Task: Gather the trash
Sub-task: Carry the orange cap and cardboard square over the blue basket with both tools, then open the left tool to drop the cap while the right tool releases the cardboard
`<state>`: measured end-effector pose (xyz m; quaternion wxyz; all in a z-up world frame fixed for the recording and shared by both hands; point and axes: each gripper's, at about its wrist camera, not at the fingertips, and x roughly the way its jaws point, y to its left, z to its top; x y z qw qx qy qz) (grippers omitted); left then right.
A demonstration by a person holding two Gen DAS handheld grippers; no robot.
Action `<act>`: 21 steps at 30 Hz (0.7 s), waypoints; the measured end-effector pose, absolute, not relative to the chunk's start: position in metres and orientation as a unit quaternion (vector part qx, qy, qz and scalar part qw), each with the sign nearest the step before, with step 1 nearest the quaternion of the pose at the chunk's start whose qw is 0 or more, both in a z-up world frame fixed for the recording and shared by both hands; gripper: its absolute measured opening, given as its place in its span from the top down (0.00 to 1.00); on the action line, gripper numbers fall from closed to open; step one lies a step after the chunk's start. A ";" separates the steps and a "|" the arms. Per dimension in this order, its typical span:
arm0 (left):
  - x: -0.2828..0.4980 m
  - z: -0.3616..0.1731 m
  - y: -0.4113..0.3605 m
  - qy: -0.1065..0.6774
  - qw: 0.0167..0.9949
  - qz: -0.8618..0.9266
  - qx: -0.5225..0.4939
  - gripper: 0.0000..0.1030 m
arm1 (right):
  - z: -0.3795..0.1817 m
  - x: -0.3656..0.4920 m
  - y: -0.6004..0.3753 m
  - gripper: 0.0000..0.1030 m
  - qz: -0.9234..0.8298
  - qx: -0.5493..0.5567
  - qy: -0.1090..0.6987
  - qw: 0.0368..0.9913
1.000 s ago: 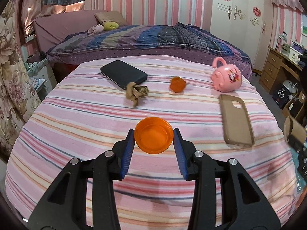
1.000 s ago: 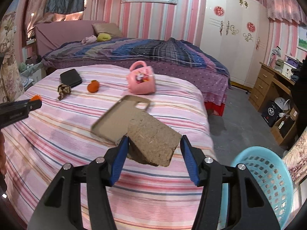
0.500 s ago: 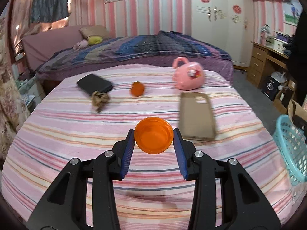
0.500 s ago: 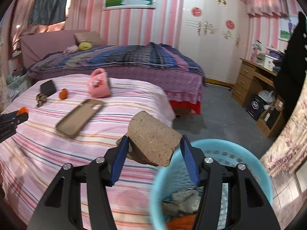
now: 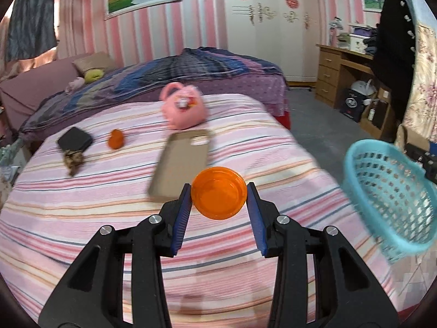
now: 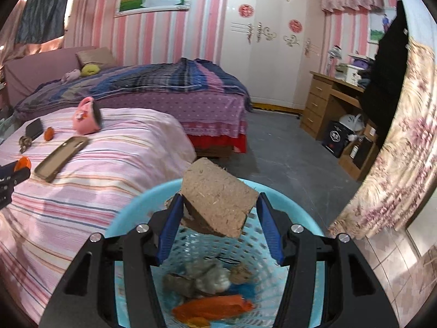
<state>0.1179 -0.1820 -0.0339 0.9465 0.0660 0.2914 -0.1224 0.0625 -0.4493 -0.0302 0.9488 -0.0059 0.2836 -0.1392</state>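
A: What is the right gripper [image 6: 218, 213] doing at this moment?

B: It is grasping a brown block [image 6: 218, 196], some kind of pressed fibre, between its blue pads. A second ago the block was hanging over the striped bed [image 6: 114, 147]. Now it is hanging right over the blue basket [image 6: 131, 213], which is standing on the floor beside the bed.

A: And the basket, is something already inside?

B: Yes, some grey crumpled pieces and an orange wrapper [image 6: 213, 309] are lying at the bottom. So I am thinking the block is ready to be dropped; only the release is missing.

A: And the left gripper [image 5: 218, 205]?

B: It is clenched on an orange cap [image 5: 218, 199], with the open side facing the camera. It is swinging the same way. Before, no basket was showing in its view; now the basket is appearing at the right edge, but the cap is over the bed, not over the basket yet.

A: What is staying farther on the bed?

B: A phone case [image 5: 183, 169], then a small orange ball [image 5: 116, 139], a brown crumpled scrap [image 5: 72, 160] touching a black wallet [image 5: 74, 139], and a pink mug [image 5: 183, 108]. The scrap is probably trash too.
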 end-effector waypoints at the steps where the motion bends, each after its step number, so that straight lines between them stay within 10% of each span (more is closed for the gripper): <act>1: 0.118 -0.033 -0.194 0.292 0.945 -0.133 0.062 0.62 | -0.032 0.063 -0.453 0.47 -0.145 -0.008 0.286 0.947; 21: 0.105 -0.027 -0.341 0.294 0.920 -0.252 0.051 0.62 | -0.044 0.043 -0.508 0.47 -0.202 0.012 0.289 0.936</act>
